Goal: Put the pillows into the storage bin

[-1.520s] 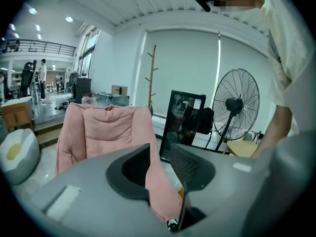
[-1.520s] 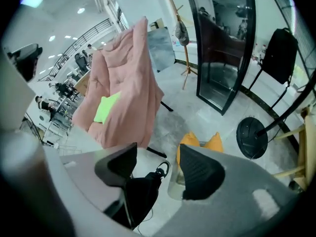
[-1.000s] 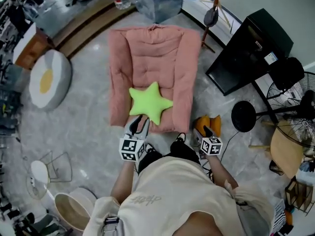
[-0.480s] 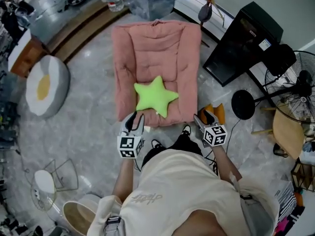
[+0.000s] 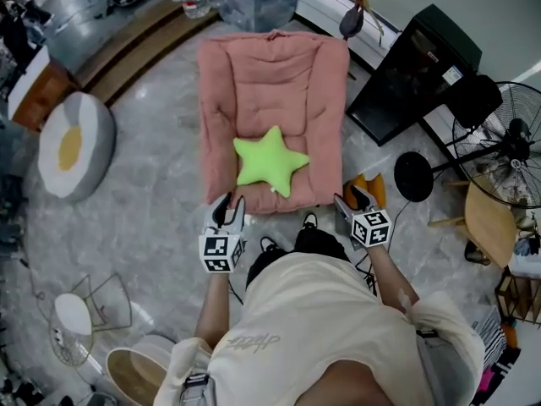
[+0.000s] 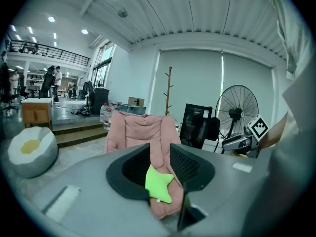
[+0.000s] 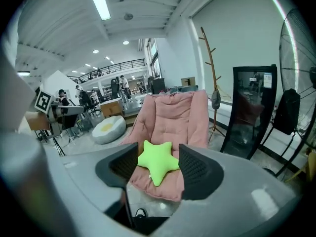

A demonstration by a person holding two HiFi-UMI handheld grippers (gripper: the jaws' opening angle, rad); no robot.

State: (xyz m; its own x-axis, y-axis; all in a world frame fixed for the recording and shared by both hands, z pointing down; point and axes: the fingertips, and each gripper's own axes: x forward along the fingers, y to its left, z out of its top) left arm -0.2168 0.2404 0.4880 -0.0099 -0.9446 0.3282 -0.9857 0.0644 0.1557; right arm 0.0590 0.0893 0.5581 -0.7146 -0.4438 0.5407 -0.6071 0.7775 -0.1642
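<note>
Two empty: left gripper (image 5: 230,203), right gripper (image 5: 349,200), jaws spread; star pillow (image 5: 270,161) ahead, untouched (on pink cushion (image 5: 270,74)).

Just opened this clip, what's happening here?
A person stands at the near end of a pink floor cushion with a gripper in each hand. A green star pillow lies on the cushion's near end. The left gripper and right gripper are both open and empty, held short of the star pillow. A fried-egg pillow sits on the floor off to the left. Nothing is picked up yet.
</note>
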